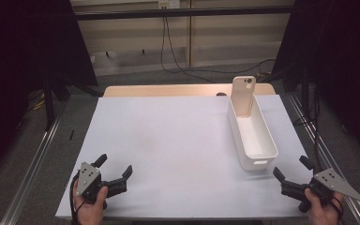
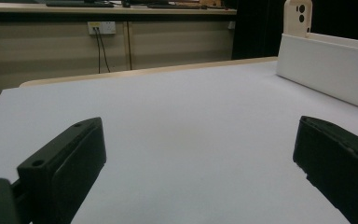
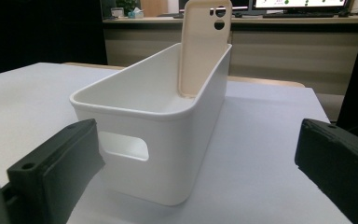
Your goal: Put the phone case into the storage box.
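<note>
Two things mattered on the worktop (image 1: 168, 140): a long white bin (image 1: 255, 140) and a cream phone case (image 1: 243, 96) standing in it. The bin lay toward the right side of the white sheet, its length running away from the person, with a handle slot in the near end wall. The case stood almost upright at the bin's far end, leaning against the far wall, its camera cut-outs at the top and its upper half rising clear above the rim.

The left gripper (image 1: 114, 171) rested at the near left edge of the worktop, jaws spread wide and holding nothing, well apart from the bin. The right gripper (image 1: 291, 175) sat at the near right corner, jaws likewise spread and empty, pointed at the bin's near end, which stood just beyond its tips.

The case looked like thin moulded rubber or soft plastic, so it was probably very light, bendy under a pinch, and a little grippy rather than slick. The best hold seemed to be across its flat faces on the exposed upper part, below the cut-outs; a squeeze across the side edges would likely buckle it. The bin appeared to be stiff, smooth, light plastic, liable to slide if nudged; a side wall at the rim offered a firm pinch.
</note>
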Demonstrator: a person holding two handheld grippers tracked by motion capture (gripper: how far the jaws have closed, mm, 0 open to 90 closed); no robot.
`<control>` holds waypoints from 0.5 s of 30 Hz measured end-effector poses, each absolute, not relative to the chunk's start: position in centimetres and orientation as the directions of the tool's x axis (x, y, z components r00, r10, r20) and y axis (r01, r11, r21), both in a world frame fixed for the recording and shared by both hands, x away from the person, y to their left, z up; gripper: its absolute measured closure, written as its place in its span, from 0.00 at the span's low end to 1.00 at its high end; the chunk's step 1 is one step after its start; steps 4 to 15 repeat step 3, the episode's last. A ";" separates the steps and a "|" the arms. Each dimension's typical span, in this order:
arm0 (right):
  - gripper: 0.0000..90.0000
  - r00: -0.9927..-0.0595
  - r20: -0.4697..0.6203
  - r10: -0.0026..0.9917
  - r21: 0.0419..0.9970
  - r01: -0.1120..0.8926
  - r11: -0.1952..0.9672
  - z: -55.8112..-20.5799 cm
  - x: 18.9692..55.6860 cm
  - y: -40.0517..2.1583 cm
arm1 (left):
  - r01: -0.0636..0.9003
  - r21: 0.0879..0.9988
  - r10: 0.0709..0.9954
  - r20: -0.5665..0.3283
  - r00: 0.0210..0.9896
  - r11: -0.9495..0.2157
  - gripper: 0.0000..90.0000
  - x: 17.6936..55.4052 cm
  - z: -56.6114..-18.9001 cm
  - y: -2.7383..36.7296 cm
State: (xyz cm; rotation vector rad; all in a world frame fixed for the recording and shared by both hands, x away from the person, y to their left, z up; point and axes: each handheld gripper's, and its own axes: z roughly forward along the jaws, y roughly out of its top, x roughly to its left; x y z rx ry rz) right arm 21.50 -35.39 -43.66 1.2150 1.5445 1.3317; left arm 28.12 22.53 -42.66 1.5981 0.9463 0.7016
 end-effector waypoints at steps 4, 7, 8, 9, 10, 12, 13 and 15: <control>0.00 -0.279 0.042 0.959 0.983 0.184 0.010 -43.7 21.6 -35.2 | 0.215 0.973 0.862 -0.036 0.506 -0.086 0.03 28.1 -42.7 22.5; 0.00 -0.279 0.042 0.959 0.983 0.184 0.010 -43.7 21.6 -35.2 | 0.215 0.973 0.862 -0.036 0.506 -0.086 0.03 28.1 -42.7 22.5; 0.00 -0.279 0.042 0.959 0.983 0.184 0.010 -43.7 21.6 -35.2 | 0.215 0.973 0.862 -0.036 0.506 -0.086 0.03 28.1 -42.7 22.5; 0.00 -0.279 0.042 0.959 0.983 0.184 0.010 -43.7 21.6 -35.2 | 0.215 0.973 0.862 -0.036 0.506 -0.086 0.03 28.1 -42.7 22.5; 0.00 -0.279 0.042 0.959 0.983 0.184 0.010 -43.7 21.6 -35.2 | 0.215 0.973 0.862 -0.036 0.506 -0.086 0.03 28.1 -42.7 22.5; 0.00 -0.279 0.042 0.959 0.983 0.184 0.010 -43.7 21.6 -35.2 | 0.215 0.973 0.862 -0.036 0.506 -0.086 0.03 28.1 -42.7 22.5; 0.00 -0.279 0.042 0.959 0.983 0.184 0.010 -43.7 21.6 -35.2 | 0.215 0.973 0.862 -0.036 0.506 -0.086 0.03 28.1 -42.7 22.5; 0.00 -0.279 0.042 0.959 0.983 0.184 0.010 -43.7 21.6 -35.2 | 0.215 0.973 0.862 -0.036 0.506 -0.086 0.03 28.1 -42.7 22.5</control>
